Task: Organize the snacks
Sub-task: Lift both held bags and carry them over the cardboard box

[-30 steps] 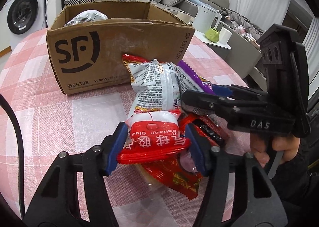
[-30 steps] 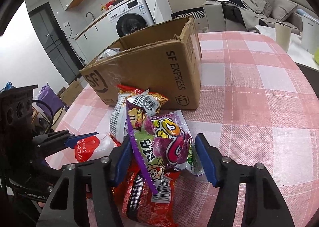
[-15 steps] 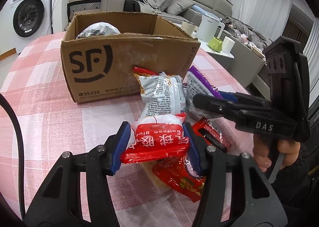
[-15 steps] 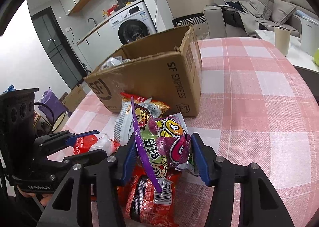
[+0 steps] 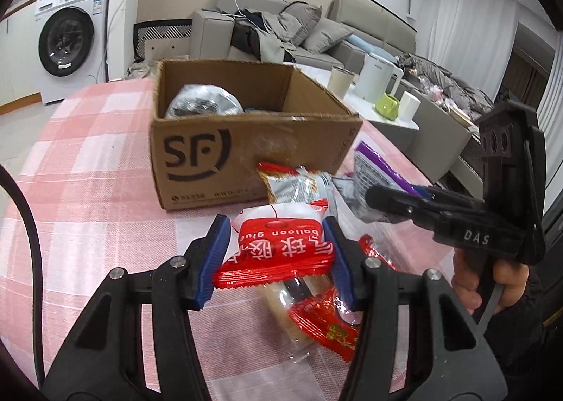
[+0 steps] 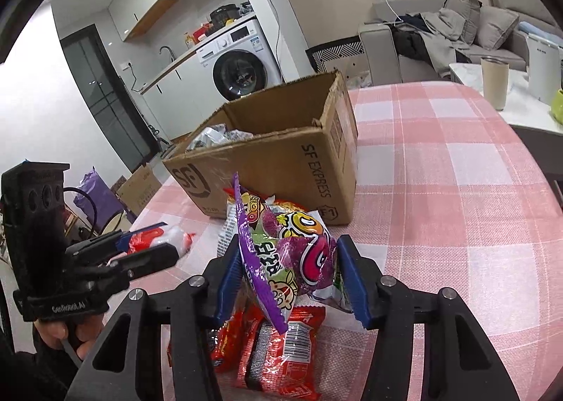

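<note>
Pink checked desk [image 5: 88, 172]: my left gripper [image 5: 276, 253] jaws clamp red packet [image 5: 278, 253], right gripper [image 6: 286, 274] jaws clamp purple packet [image 6: 295, 260], both bound for box [image 5: 246, 154].

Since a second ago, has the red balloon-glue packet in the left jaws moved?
Yes. The red packet has lifted up and toward the cardboard box, clear of the snacks beneath.

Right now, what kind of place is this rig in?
Most likely a lived-in home, an open living area. A grey sofa strewn with clothes, a washing machine by the wall, and a table with a pink checked cloth point to that.
</note>
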### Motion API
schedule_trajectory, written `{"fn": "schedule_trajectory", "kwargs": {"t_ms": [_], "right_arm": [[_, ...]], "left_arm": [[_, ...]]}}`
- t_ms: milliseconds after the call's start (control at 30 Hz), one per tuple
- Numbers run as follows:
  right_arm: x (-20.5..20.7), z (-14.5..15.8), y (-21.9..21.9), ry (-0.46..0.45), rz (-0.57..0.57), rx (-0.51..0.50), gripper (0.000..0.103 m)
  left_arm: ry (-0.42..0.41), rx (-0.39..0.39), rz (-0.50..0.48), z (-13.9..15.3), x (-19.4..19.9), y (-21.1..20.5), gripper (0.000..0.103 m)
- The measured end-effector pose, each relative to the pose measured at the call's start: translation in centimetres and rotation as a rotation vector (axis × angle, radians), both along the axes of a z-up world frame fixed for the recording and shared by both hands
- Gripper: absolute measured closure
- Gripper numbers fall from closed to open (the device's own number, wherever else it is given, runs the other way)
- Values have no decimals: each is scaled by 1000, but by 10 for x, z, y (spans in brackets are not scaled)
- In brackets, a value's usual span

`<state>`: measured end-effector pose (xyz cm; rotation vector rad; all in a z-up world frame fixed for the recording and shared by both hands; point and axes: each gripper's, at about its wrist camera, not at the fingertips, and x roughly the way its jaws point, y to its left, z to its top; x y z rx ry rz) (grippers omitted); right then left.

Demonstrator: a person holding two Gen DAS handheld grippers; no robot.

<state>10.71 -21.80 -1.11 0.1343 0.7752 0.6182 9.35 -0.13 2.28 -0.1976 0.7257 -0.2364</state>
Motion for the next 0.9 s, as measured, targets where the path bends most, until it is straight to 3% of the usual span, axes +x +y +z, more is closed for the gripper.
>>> {"fn": "schedule_trajectory", "kwargs": {"t_ms": [433, 900], "right_arm": [[-7, 16, -7, -36, 1, 31, 50], [-16, 38, -13, -86, -20, 59, 50]], "left_arm": [[-41, -23, 57, 22, -10, 29, 52], [-107, 3, 112, 48, -27, 40, 52]]}}
